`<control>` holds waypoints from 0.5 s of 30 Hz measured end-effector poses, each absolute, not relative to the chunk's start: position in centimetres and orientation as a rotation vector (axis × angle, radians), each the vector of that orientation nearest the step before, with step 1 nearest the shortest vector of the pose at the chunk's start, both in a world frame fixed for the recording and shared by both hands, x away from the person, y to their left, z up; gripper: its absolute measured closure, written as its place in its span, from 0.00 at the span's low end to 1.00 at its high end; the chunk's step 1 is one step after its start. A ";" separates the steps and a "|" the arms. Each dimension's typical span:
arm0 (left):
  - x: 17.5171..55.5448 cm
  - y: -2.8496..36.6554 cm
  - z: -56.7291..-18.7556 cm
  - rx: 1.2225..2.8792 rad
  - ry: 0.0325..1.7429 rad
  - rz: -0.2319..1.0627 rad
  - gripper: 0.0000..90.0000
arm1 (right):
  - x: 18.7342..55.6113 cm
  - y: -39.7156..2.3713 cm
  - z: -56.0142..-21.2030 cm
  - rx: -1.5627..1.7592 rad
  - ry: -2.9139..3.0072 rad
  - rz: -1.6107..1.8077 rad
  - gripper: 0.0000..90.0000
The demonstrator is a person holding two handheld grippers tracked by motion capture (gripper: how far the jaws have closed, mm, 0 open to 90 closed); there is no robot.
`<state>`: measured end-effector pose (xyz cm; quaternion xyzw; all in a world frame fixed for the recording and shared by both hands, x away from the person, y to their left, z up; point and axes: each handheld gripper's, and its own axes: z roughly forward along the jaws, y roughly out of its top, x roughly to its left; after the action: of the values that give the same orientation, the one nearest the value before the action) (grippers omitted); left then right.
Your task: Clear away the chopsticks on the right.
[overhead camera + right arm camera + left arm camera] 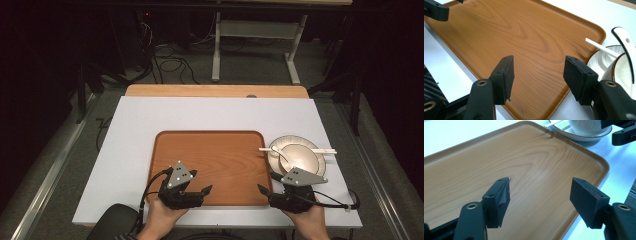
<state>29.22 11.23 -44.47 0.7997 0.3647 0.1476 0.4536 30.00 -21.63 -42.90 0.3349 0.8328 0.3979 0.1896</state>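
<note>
A brown wooden tray [210, 160] lies bare in the middle of the white table top. Right of it stands a cream plate [320, 159] bearing a bowl [300, 161], with a spoon [282, 154] in the bowl and white chopsticks [325, 150] laid across. My left gripper [200, 182] hovers over the tray's near left part, open, with nothing between its jaws [540, 192]. My right gripper [265, 181] stands open over the tray's near right corner [537, 70], just in front of the bowl [621, 70], spoon [626, 47] and chopstick [601, 47].
The white table top [130, 150] has free room left of the tray and behind it. A wooden strip [215, 90] runs along the far edge. Beyond are a metal table frame [255, 45] and cables on the floor.
</note>
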 end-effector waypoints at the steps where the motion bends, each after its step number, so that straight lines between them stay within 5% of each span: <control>1: 29.2 11.3 -44.5 1.975 0.904 0.366 0.37 | 30.0 -21.6 -42.9 0.941 2.346 1.115 0.49; 15: 29.1 11.3 -44.5 1.974 0.904 0.372 0.37 | 30.1 -21.7 -42.7 0.927 2.356 1.132 0.49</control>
<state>29.09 11.35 -44.45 0.7992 0.3659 0.1505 0.4525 30.14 -21.70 -42.66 0.3288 0.8351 0.4012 0.1831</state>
